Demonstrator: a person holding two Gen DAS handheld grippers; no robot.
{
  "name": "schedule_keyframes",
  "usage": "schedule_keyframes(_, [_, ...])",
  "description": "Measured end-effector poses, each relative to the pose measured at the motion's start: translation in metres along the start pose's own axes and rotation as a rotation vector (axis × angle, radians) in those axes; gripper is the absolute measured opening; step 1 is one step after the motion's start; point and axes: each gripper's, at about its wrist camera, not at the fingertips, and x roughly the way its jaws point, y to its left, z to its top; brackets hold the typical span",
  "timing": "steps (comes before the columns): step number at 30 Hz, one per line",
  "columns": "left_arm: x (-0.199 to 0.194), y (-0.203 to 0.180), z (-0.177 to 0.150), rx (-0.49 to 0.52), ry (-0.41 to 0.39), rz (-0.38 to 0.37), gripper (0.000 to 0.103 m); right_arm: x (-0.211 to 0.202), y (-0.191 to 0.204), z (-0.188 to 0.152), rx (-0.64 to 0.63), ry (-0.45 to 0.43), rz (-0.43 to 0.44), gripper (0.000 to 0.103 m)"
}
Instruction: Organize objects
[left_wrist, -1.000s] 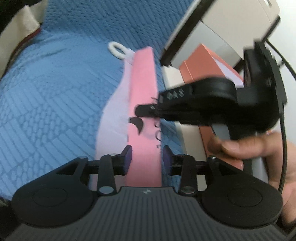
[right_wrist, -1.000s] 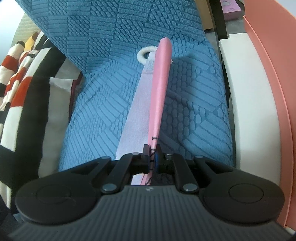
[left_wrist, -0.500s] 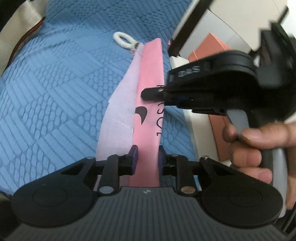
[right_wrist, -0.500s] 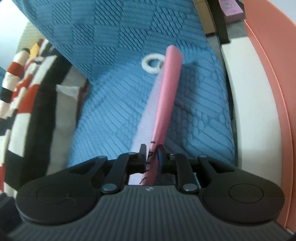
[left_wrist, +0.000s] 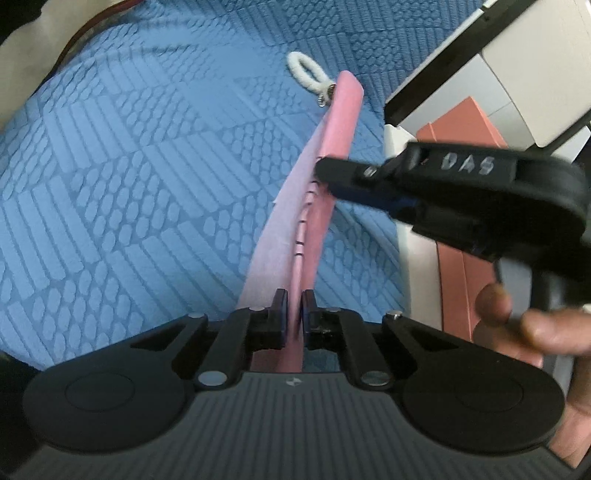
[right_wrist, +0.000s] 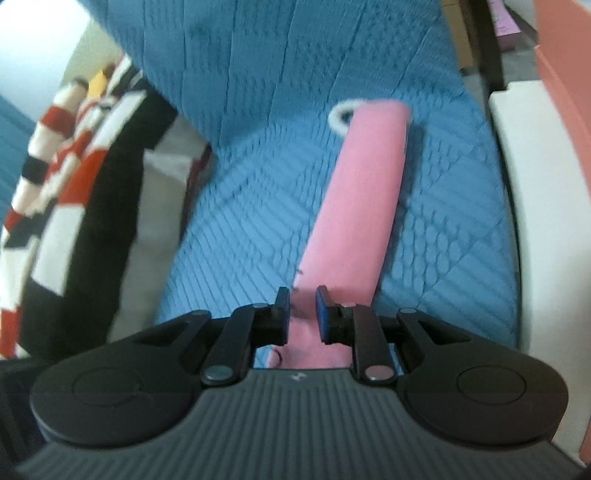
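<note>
A long pink zip pouch (left_wrist: 341, 110) with a white cord ring (left_wrist: 304, 72) at its far end lies on a blue quilted cover (left_wrist: 129, 184). My left gripper (left_wrist: 294, 314) is shut on the pouch's near end, which stands edge-on between the pads with the zip showing. My right gripper (left_wrist: 325, 170) reaches in from the right, held by a hand (left_wrist: 535, 332), its fingertip at the pouch's upper edge. In the right wrist view the right gripper (right_wrist: 303, 314) has its jaws a little apart over the pouch (right_wrist: 362, 192), pads not pressing on it. The ring (right_wrist: 341, 110) peeks out behind.
A black, red and white striped cloth (right_wrist: 62, 192) lies left of the blue cover (right_wrist: 240, 206). On the right stand a white panel (right_wrist: 524, 184) and salmon-coloured boards (left_wrist: 465, 122), with a white cabinet (left_wrist: 535, 55) behind.
My left jaws closed onto the pouch's near end, and the pouch turned edge-on there. My right jaws let go of the pouch and now stand slightly apart over its flat side.
</note>
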Motion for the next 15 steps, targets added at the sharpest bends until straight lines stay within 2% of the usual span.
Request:
schedule_keyframes(4, [0.0, 0.008, 0.005, -0.042, 0.013, -0.006, 0.011, 0.009, 0.0, -0.002, -0.008, 0.024, -0.017, 0.015])
schedule_keyframes(8, [-0.008, 0.011, 0.011, -0.058, -0.007, 0.003, 0.017, 0.013, 0.001, -0.004, -0.02, 0.032, -0.027, 0.014])
schedule_keyframes(13, [-0.026, 0.007, 0.014, -0.01, -0.067, 0.044, 0.017, 0.013, 0.002, -0.004, -0.024, 0.029, -0.027, 0.013])
schedule_keyframes(15, [-0.029, 0.007, 0.016, -0.006, -0.083, 0.025, 0.017, 0.013, 0.002, -0.005, -0.024, 0.027, -0.027, 0.013])
